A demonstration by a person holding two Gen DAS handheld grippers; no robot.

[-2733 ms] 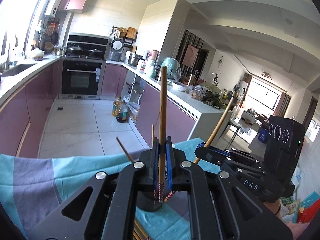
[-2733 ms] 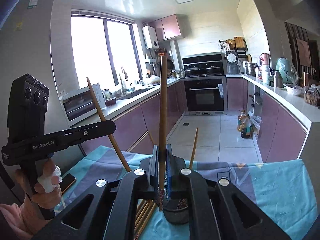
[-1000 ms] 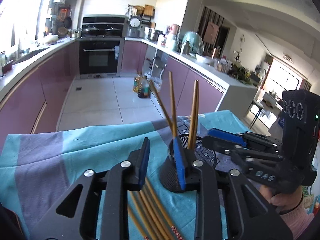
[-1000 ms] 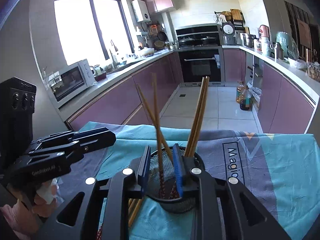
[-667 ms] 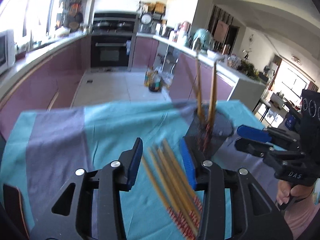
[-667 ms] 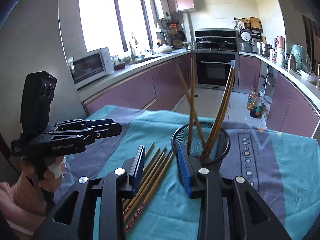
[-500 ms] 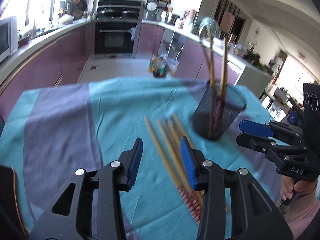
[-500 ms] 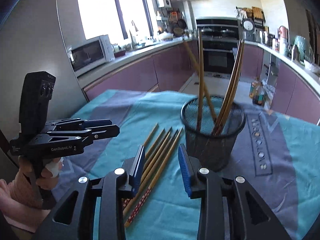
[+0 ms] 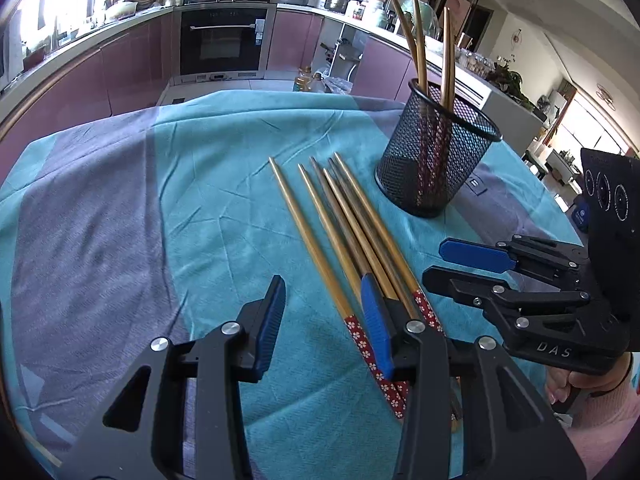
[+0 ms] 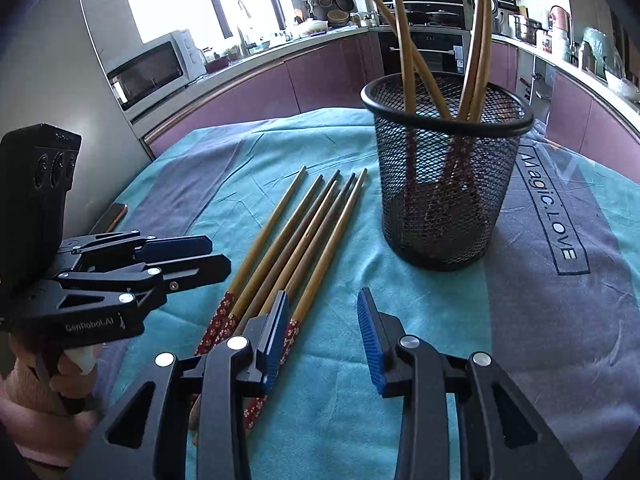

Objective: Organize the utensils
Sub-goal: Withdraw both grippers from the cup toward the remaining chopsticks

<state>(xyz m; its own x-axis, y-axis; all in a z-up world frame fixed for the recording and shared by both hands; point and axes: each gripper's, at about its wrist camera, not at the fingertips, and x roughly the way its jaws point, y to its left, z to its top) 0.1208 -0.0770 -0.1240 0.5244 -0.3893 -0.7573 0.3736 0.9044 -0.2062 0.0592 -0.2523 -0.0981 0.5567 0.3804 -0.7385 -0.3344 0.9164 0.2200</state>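
While both tongs hang low over teal cloth (image 9: pixel 208 184), left gripper (image 9: pixel 322 322) jaws part-open, nothing held; right pad sits over loose chopsticks (image 9: pixel 340 232), leftmost chopstick's patterned end in gap, unpinched. Right gripper (image 10: pixel 323 330) jaws part-open, empty, bare cloth between; left pad over same chopsticks' patterned ends, lower centre of frame. Black mesh cup (image 10: pixel 444 168), upper right, upright, four chopsticks leaning inside. Microwave (image 10: pixel 152 68) upper left.
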